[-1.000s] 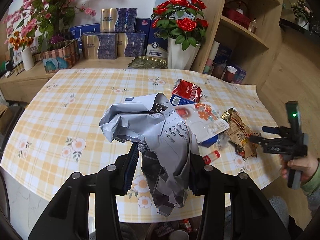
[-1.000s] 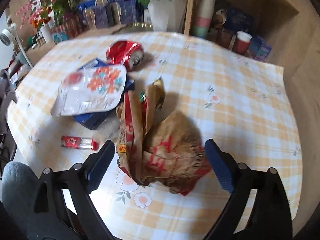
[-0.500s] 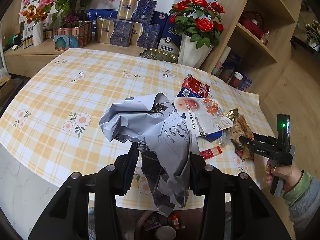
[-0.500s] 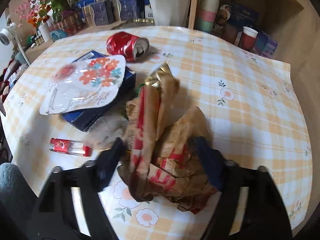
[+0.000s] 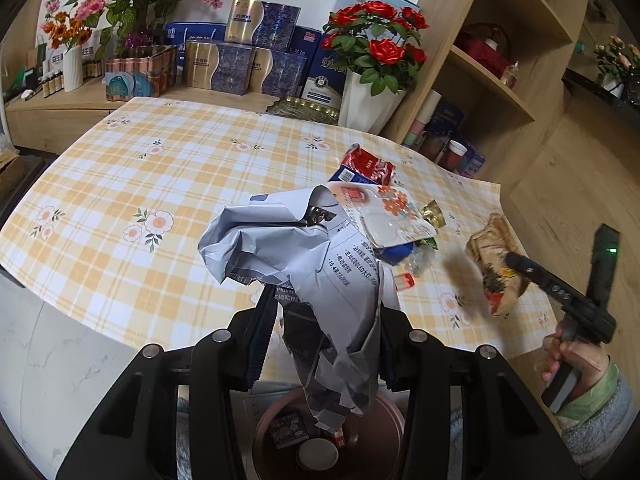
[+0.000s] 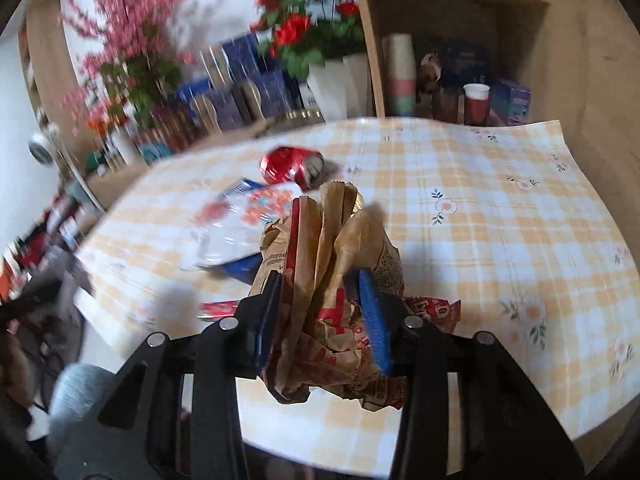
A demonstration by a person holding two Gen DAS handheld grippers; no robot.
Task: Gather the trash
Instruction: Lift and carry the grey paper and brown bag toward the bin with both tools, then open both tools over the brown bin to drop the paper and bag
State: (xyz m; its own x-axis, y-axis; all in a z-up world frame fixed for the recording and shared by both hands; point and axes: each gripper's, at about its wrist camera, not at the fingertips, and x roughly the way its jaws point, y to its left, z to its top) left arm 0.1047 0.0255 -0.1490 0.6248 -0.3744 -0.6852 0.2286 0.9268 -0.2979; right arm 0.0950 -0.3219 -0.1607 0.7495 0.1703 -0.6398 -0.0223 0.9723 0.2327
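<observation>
A brown bin [image 5: 384, 420] below the counter [image 5: 120, 208] edge holds a dark packet and a round lid; its far side hides behind the grey mailer bag [image 5: 304, 264] pinched in the left gripper [image 5: 324, 328]. The right gripper [image 6: 320, 312], tilted downward, is closing its fingers [image 6: 370, 312] onto the crumpled brown paper bag [image 6: 332, 288]. The background there is blurred.

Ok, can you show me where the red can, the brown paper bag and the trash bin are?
red can [image 6: 290, 165], right wrist view, on its crushed side.
brown paper bag [image 6: 320, 280], right wrist view, on its crumpled middle.
trash bin [image 5: 394, 420], left wrist view, on its brown rim.
</observation>
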